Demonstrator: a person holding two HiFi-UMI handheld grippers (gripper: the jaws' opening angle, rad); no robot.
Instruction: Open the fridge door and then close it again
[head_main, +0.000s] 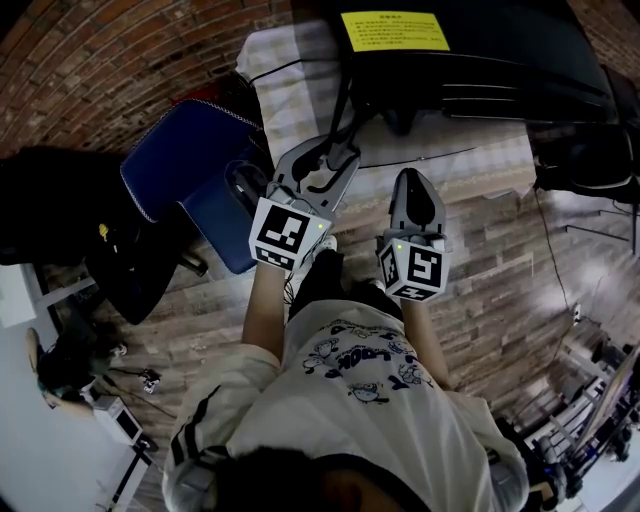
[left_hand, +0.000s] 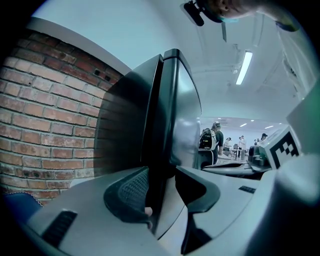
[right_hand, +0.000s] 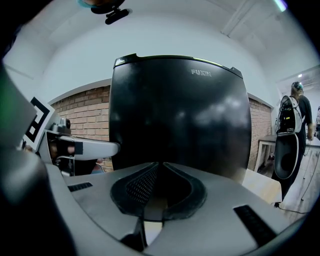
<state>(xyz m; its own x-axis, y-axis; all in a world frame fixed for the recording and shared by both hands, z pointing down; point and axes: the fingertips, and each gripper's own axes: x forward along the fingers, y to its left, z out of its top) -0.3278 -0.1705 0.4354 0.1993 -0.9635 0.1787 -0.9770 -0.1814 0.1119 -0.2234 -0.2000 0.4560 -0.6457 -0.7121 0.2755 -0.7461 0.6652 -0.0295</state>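
Head view: we note the black fridge at the top of frame, showing only its top with a yellow label, its right side cut off. The door covers whatever it holds. Left gripper: jaws apart, the door edge standing between them. The seam behind that edge is too dark for us to tell if it is ajar. Right gripper: jaws closed, empty, near the door front.
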